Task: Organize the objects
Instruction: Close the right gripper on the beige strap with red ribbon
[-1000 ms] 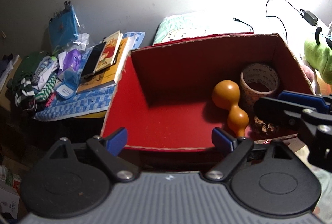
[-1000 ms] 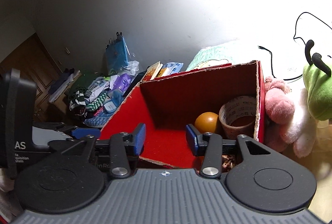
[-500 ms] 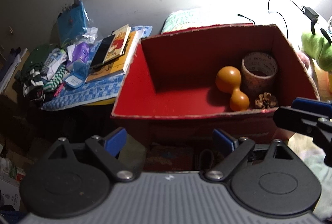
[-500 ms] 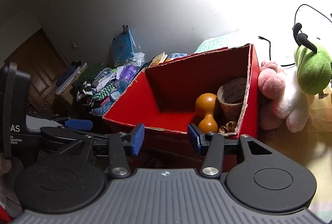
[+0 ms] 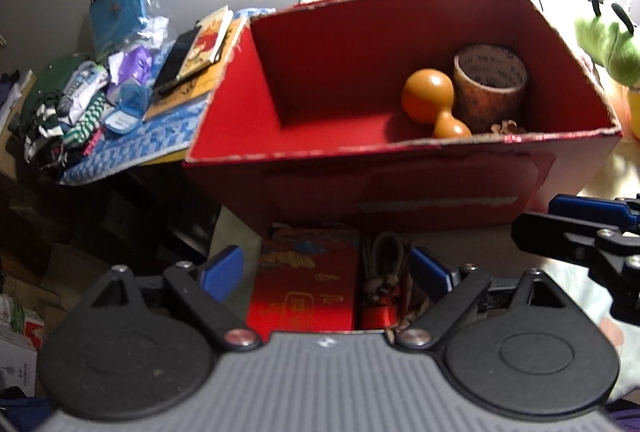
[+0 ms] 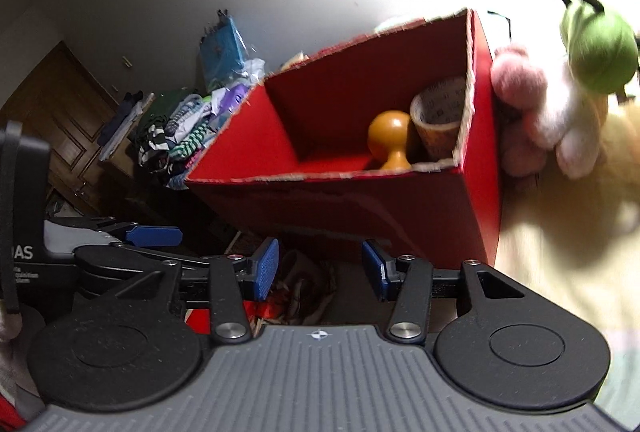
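A red cardboard box stands open ahead, holding an orange wooden gourd, a roll of printed tape and a small brown item. In front of the box lie a red booklet with a colourful cover and a brown-and-red knotted trinket. My left gripper is open, its blue pads on either side of these two things and above them. My right gripper is open and empty, low before the box.
Left of the box a blue patterned cloth carries books, a blue pouch and striped clothes. Plush toys, green and pink, sit to the right. A wooden door stands far left.
Both grippers have drawn back and down from over the box to its front side. The booklet and trinket have come into view between the left gripper's pads.
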Demonstrator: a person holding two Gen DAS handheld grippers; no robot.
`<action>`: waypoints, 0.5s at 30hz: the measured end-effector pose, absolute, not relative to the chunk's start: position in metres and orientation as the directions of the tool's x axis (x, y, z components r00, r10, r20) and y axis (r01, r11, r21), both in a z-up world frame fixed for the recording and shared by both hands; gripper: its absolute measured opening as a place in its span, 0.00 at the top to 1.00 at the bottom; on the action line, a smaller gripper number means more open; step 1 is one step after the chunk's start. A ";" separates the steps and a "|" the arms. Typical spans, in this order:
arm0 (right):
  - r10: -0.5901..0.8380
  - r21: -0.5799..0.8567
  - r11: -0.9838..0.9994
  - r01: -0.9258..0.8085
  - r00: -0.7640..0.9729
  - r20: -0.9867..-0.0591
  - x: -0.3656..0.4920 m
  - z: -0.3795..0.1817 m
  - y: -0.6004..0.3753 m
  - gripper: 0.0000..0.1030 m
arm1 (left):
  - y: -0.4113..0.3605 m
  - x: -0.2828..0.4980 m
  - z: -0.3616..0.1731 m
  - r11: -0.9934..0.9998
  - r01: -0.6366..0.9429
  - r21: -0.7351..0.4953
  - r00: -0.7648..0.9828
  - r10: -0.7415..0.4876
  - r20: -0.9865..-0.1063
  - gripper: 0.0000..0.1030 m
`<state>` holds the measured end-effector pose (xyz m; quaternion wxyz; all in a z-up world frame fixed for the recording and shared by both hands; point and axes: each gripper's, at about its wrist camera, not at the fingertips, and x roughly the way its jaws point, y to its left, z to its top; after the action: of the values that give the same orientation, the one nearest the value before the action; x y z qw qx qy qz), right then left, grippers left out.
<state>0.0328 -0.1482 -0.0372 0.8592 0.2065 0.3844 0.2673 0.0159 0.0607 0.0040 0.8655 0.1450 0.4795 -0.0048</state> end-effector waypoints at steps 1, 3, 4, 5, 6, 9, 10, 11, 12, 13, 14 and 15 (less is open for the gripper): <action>0.623 0.572 0.767 -0.290 0.551 -0.556 0.033 -0.040 -0.148 0.51 | 0.062 0.015 0.003 0.958 0.153 0.242 0.538 0.124 -0.834 0.11; 0.633 0.597 0.756 -0.268 0.529 -0.565 0.033 -0.045 -0.149 0.51 | 0.065 0.012 0.000 0.959 0.164 0.230 0.535 0.110 -0.838 0.11; 0.638 0.608 0.751 -0.257 0.519 -0.569 0.032 -0.047 -0.149 0.51 | 0.067 0.010 -0.002 0.961 0.169 0.220 0.533 0.099 -0.840 0.11; 0.643 0.618 0.746 -0.248 0.511 -0.571 0.032 -0.050 -0.150 0.51 | 0.070 0.009 -0.003 0.963 0.175 0.204 0.530 0.083 -0.844 0.11; 0.647 0.627 0.742 -0.240 0.505 -0.572 0.031 -0.052 -0.150 0.52 | 0.073 0.008 -0.005 0.967 0.181 0.182 0.524 0.062 -0.850 0.11; 0.653 0.646 0.733 -0.213 0.484 -0.582 0.030 -0.059 -0.151 0.52 | 0.084 0.003 -0.009 0.973 0.207 0.100 0.497 -0.016 -0.868 0.13; 0.657 0.653 0.729 -0.206 0.477 -0.583 0.029 -0.061 -0.151 0.52 | 0.087 0.000 -0.011 0.973 0.216 0.085 0.494 -0.034 -0.869 0.13; 0.661 0.660 0.725 -0.198 0.469 -0.585 0.029 -0.064 -0.151 0.52 | 0.088 -0.002 -0.012 0.971 0.226 0.074 0.491 -0.048 -0.870 0.16; 0.666 0.667 0.720 -0.189 0.460 -0.587 0.030 -0.066 -0.151 0.52 | 0.089 -0.004 -0.014 0.969 0.237 0.064 0.489 -0.063 -0.870 0.19; 0.671 0.676 0.714 -0.181 0.451 -0.588 0.030 -0.069 -0.151 0.52 | 0.091 -0.006 -0.015 0.967 0.250 0.049 0.484 -0.081 -0.871 0.20; 0.680 0.687 0.706 -0.175 0.442 -0.586 0.030 -0.072 -0.151 0.52 | 0.091 -0.008 -0.016 0.964 0.263 0.030 0.480 -0.104 -0.871 0.21; 0.690 0.699 0.695 -0.170 0.430 -0.582 0.031 -0.075 -0.151 0.52 | 0.092 -0.011 -0.017 0.961 0.275 0.011 0.478 -0.127 -0.869 0.23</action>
<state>0.0313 -0.1506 -0.0749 0.7972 0.2823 0.4605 0.2698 -0.0109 0.0919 -0.0167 0.8563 0.0747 0.4973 -0.1174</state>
